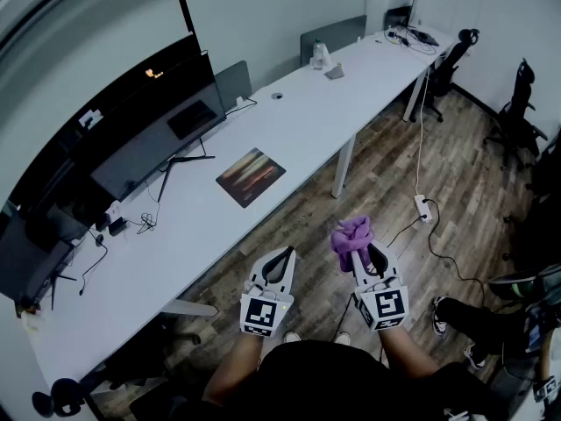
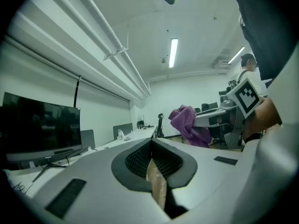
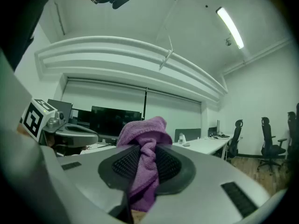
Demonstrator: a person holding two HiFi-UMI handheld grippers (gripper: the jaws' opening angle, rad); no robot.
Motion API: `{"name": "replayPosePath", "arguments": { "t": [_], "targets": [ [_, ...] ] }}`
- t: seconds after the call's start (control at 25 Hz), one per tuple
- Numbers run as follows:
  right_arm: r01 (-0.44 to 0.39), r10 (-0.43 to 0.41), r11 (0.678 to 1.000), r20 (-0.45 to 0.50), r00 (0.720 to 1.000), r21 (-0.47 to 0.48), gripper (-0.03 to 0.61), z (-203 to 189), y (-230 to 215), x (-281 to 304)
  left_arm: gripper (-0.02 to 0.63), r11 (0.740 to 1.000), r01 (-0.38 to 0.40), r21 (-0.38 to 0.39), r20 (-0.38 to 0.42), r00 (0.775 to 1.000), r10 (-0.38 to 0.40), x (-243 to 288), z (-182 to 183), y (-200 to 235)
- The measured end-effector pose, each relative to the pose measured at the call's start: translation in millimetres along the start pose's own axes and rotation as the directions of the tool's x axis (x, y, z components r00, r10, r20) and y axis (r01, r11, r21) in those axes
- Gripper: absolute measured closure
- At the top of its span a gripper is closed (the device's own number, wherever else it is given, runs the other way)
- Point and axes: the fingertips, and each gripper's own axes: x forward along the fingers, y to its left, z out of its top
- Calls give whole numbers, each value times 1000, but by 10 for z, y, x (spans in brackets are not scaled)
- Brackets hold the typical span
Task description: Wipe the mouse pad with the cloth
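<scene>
Holding the cloth (image 3: 142, 136) is as far as the job appears to have got. The right gripper (image 1: 361, 254) has its jaws clamped on the purple bundle. In the right gripper view it bunches out past the tips toward 12 o'clock and trails down between the pads.

The left gripper (image 1: 280, 254) sits near it, at its 9 o'clock in the head view. Its jaws are drawn together on nothing, with only a thin slit of wood floor (image 1: 386, 174) showing between the pads. Both grippers are held low in front of the person, over the floor and well apart from the desk (image 1: 307, 103).

The pad (image 1: 251, 176) lies flat on the desk at about 11 o'clock from the grippers. It is near the front edge, at roughly 4 o'clock from the monitor (image 1: 149, 139), with nothing resting on it.

By my reading, the pickup is done and the wiping has not begun. The cloth has yet to reach the pad, press onto it and sweep across its surface. The empty left gripper could steady the pad's edge.
</scene>
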Motion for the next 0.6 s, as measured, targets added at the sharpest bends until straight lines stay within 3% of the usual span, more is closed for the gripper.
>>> {"name": "replayPosePath", "arguments": {
  "t": [0.44, 0.6],
  "targets": [
    [-1, 1, 1000, 12, 1000, 4, 485, 27, 209, 198, 592, 999, 26, -27, 15, 1000, -25, -75, -52, 222],
    [-44, 44, 998, 0, 999, 47, 480, -64, 382, 294, 592, 1000, 7, -29, 16, 1000, -6, -195, -131, 362]
  ]
}}
